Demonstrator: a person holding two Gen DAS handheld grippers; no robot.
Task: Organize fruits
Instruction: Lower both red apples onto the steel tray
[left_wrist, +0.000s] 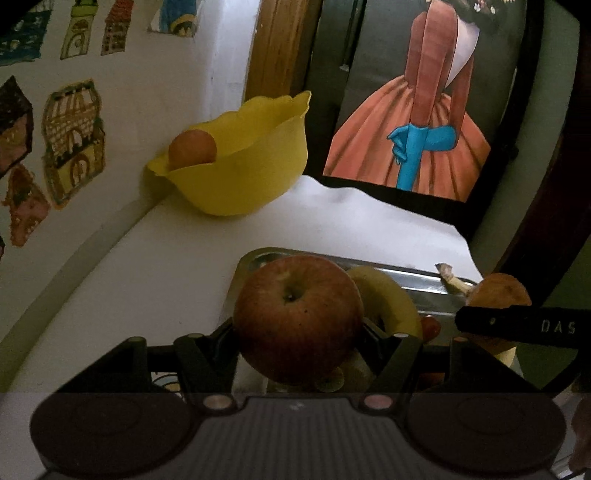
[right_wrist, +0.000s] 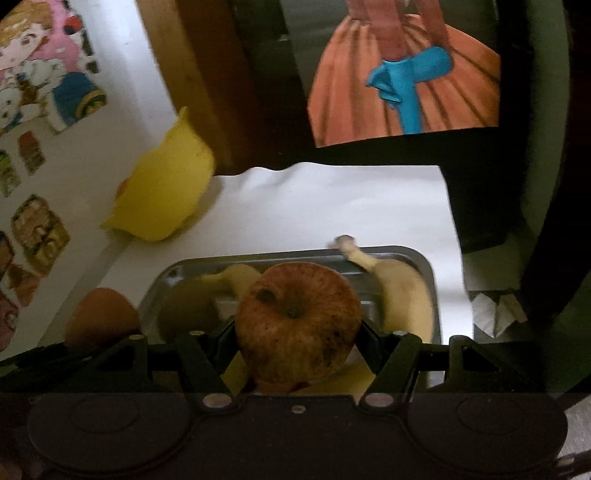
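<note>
Steel tray (right_wrist: 424, 266) edge below, both grippers (left_wrist: 299, 332) (right_wrist: 297, 332) clamping apples (left_wrist: 297, 317) (right_wrist: 299, 321)

A white table (right_wrist: 332, 214) carries everything here, its covering slightly rippled along the far edge. Near the front sits a metal tray (right_wrist: 424, 258), rectangular with rounded corners, resting flat on the white surface. Far off to the left, right against the wall, stands a yellow bowl (left_wrist: 251, 177) with a wavy rim, well apart from the tray. Bare white surface lies between the two. At the right edge, some crumpled white paper (right_wrist: 495, 306) shows beside the table.
</note>
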